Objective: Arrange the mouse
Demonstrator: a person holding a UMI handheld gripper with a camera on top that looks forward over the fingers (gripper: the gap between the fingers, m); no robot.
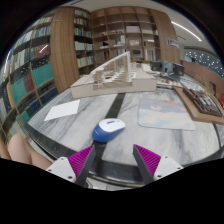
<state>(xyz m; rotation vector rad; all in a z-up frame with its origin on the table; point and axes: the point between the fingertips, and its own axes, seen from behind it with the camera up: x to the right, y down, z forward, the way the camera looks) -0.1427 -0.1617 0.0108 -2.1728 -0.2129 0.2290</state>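
A blue and white mouse [110, 128] lies on the marble table [150, 135], just ahead of my fingers and a little towards the left one. My gripper [113, 157] is open, with its purple pads [80, 157] spread wide apart and nothing between them. The mouse is apart from both fingers. A grey mouse mat [166, 108] lies on the table beyond the mouse to the right.
A white sheet of paper [66, 109] lies to the left beyond the mouse. A white architectural model [122, 73] stands at the far side of the table. A brown board [199, 100] lies at the right. Bookshelves [95, 40] line the walls.
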